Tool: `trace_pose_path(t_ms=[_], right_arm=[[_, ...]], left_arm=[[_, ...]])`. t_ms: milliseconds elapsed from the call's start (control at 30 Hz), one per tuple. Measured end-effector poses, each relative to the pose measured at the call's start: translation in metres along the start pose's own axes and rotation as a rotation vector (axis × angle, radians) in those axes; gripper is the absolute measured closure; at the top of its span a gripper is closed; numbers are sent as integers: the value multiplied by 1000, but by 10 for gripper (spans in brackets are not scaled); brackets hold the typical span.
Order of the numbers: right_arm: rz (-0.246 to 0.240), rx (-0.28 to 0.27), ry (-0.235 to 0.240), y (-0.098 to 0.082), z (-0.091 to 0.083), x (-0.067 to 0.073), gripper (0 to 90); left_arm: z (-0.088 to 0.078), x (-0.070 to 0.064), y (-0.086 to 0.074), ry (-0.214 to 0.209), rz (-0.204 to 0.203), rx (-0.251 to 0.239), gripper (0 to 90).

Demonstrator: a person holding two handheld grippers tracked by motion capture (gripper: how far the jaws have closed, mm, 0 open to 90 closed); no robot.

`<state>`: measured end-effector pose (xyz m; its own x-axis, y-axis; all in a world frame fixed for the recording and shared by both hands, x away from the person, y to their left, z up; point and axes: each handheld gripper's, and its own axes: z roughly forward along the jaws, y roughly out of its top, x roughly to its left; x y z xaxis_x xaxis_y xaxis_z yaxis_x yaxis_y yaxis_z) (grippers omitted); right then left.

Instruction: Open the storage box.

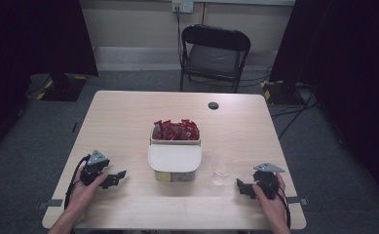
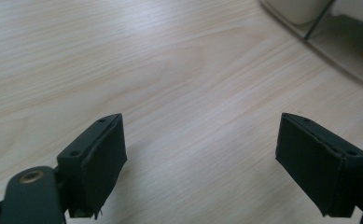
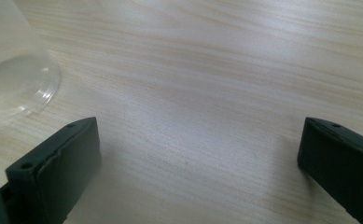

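Observation:
A white two-part box point(image 1: 174, 158) stands in the middle of the wooden table point(image 1: 128, 117). Its far compartment holds several red packets point(image 1: 175, 130); a flat white lid covers the near part. A clear plastic cup point(image 1: 222, 170) stands upright to the right of the box, and its base point(image 3: 16, 81) sits at the upper left of the right gripper view. My left gripper point(image 1: 115, 178) rests near the front left, open, with bare wood between its pads point(image 2: 102, 158). My right gripper point(image 1: 243, 187) rests at the front right, open and empty, just right of the cup.
A black folding chair point(image 1: 214, 54) stands beyond the far edge of the table. A small dark round cap point(image 1: 213, 105) sits in the tabletop near the far right. Black curtains and stand bases flank both sides. The box corner point(image 2: 319, 28) lies ahead of the left gripper.

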<state>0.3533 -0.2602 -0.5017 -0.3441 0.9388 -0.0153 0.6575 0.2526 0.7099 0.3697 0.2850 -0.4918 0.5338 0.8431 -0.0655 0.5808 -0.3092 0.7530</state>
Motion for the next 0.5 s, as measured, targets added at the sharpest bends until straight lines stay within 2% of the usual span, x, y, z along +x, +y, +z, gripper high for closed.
trace_pose_path(t_ms=[67,167,233,367,500], right_arm=[[0,0,0,0,0,0,0],[1,1,-1,0,0,0,0],[1,0,1,0,0,0,0],[0,-1,0,-1,-1,0,0],[0,-2,0,-1,-1,0,0]], left_arm=[[1,-3,3,-17,19,2,159],[1,-10,6,-26,79,-10,163],[0,-16,9,-57,98,-22,163],[-1,-28,14,-93,115,-32,163],[-1,-37,17,-131,113,-44,163]])
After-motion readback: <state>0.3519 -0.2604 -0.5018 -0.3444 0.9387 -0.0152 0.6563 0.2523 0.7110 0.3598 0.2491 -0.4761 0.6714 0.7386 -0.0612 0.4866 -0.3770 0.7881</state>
